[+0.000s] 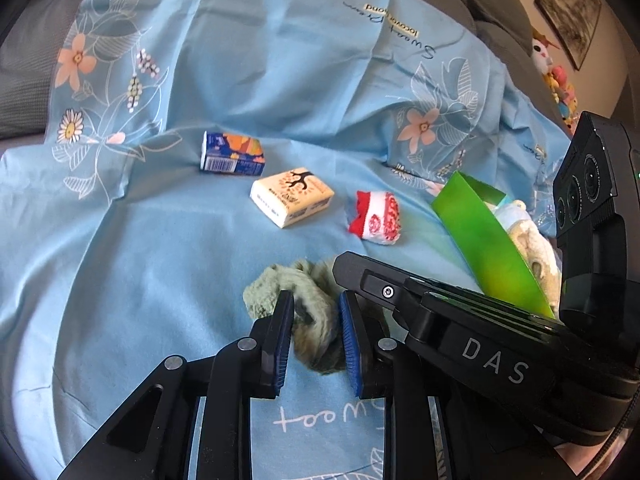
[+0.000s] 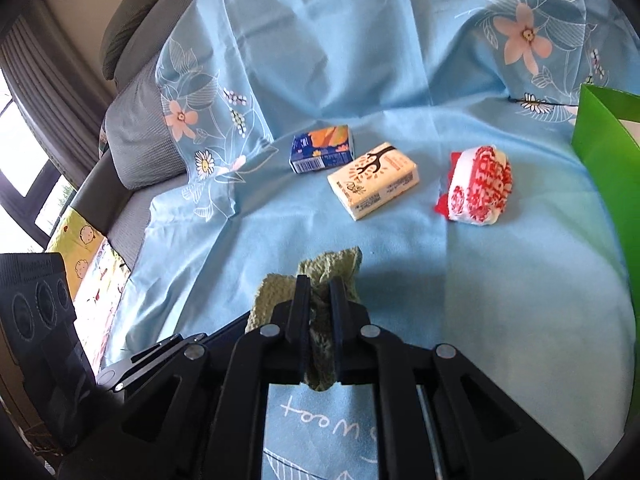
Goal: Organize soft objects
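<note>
A fuzzy green cloth (image 1: 312,316) is pinched by both grippers just above the blue sheet (image 1: 160,260). My left gripper (image 1: 314,312) is shut on one part of it, blue pads pressing the pile. My right gripper (image 2: 319,292) is shut on the green cloth (image 2: 320,276) too, and its black body crosses the left wrist view at the right. Beyond lie a red-and-white rolled sock (image 1: 378,216), a cream tissue pack (image 1: 292,196) and a blue-orange tissue pack (image 1: 234,154). A green bag (image 1: 486,244) at the right holds pale soft items.
The blue floral sheet (image 2: 480,300) covers a grey sofa with a grey cushion (image 2: 136,136) at its left. The green bag (image 2: 604,184) stands at the right edge. Plush toys (image 1: 556,76) sit by the wall. The sock (image 2: 480,184) and packs (image 2: 372,180) lie mid-sheet.
</note>
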Action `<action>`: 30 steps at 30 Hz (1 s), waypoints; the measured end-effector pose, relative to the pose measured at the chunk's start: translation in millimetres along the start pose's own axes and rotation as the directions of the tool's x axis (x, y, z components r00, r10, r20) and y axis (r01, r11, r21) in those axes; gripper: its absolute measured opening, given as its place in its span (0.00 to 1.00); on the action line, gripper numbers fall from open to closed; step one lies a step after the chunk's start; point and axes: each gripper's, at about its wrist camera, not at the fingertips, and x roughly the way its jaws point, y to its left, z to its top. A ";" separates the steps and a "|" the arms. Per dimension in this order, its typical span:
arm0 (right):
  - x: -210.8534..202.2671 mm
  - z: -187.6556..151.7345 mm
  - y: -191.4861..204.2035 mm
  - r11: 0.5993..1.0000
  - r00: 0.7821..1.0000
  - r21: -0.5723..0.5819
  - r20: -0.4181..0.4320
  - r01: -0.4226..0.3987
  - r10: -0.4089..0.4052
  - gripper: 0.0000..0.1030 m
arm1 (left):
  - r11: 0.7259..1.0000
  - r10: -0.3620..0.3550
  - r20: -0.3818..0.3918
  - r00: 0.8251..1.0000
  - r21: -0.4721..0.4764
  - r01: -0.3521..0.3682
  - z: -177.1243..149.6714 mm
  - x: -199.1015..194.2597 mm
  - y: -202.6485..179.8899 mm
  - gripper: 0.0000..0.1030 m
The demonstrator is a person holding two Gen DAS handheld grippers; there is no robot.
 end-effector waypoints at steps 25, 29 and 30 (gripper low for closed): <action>-0.9 -0.4 -31.3 0.988 0.992 0.156 -0.125 -0.005 0.025 0.59 | 0.992 0.039 -0.214 0.976 -0.111 -0.064 -12.5 20.6 20.5 0.43; 10.4 -4.6 -37.6 0.981 0.986 0.193 -0.167 0.011 0.022 0.59 | 0.988 0.006 -0.232 0.973 -0.149 -0.042 -17.8 24.9 23.8 0.47; 12.5 -4.9 -38.1 0.981 0.984 0.192 -0.175 0.014 0.020 0.59 | 0.988 -0.004 -0.229 0.973 -0.149 -0.031 -19.1 24.8 22.5 0.47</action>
